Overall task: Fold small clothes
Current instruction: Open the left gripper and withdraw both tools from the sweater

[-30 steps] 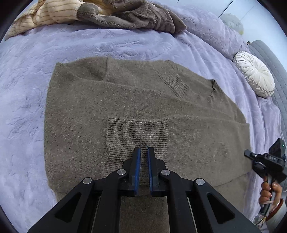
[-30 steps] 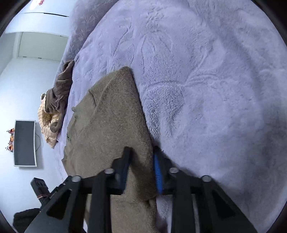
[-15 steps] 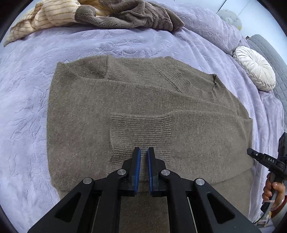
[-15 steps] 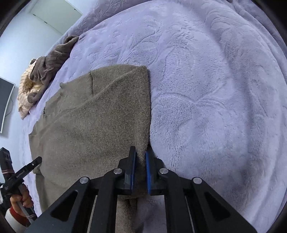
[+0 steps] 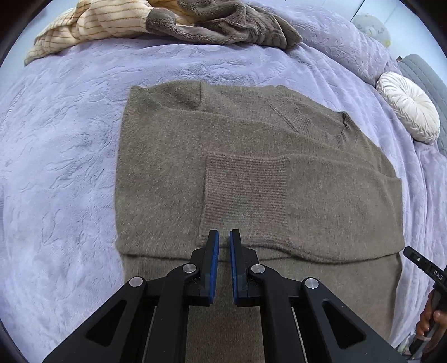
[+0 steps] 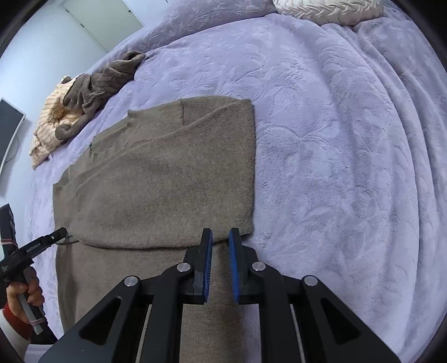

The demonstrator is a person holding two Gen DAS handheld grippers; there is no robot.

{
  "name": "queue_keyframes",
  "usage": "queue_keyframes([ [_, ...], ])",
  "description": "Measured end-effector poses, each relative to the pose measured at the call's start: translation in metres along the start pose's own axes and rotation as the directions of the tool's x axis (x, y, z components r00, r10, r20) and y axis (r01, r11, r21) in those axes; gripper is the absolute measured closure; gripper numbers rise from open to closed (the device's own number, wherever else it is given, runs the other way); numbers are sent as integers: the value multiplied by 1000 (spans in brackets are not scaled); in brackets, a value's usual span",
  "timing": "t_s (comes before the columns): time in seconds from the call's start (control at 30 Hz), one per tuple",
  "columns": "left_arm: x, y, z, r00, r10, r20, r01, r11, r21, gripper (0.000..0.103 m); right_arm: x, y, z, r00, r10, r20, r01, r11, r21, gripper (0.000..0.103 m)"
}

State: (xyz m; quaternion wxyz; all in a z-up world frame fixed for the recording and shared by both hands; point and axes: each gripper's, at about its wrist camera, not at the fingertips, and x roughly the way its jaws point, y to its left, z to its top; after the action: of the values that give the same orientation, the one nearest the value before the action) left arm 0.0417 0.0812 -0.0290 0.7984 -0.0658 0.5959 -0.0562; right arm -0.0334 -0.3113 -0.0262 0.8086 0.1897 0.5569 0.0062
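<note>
A brown knit sweater (image 5: 251, 156) lies flat on the bed with both sleeves folded across its front, one ribbed cuff (image 5: 245, 190) in the middle. It also shows in the right wrist view (image 6: 167, 173). My left gripper (image 5: 224, 237) hovers over the sweater's near fold edge, jaws a narrow gap apart, holding nothing. My right gripper (image 6: 220, 237) sits over the sweater's near right corner, jaws slightly apart and empty. The left gripper's tip shows in the right wrist view (image 6: 53, 236).
The bed has a lavender plush blanket (image 5: 56, 167). A pile of striped cream and brown clothes (image 5: 167, 19) lies at the far side. A round white cushion (image 5: 408, 106) sits at the far right. A wall screen (image 6: 8, 125) shows at the left.
Both grippers pulled back toward me and rose, so the sweater looks smaller. The right gripper let go of the sweater's edge, closed, then opened slightly. The folded part now lies flat.
</note>
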Motion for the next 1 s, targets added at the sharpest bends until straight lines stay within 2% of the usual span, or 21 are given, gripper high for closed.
queue_keyframes([
  [0.17,-3,-5,-12,999,38,-26,-38,999,7,94,35,8,1,997,-24,-80,22,999,-32,90],
  [0.23,-6,-5,-18,998,46,-32,-46,999,3,94,47,2,-1,992,-12,-126,11,1000,-3,90],
  [0.6,-16,-21,-38,996,77,-50,-74,995,65,94,12,-2,-13,993,36,-111,-34,999,21,88],
  [0.87,-13,-36,-48,992,101,-77,-94,992,88,94,4,-2,-29,988,78,-131,-73,996,44,86],
  [1.0,-14,-43,-53,992,98,-83,-91,992,90,94,1,-3,-36,986,98,-134,-91,994,56,78],
])
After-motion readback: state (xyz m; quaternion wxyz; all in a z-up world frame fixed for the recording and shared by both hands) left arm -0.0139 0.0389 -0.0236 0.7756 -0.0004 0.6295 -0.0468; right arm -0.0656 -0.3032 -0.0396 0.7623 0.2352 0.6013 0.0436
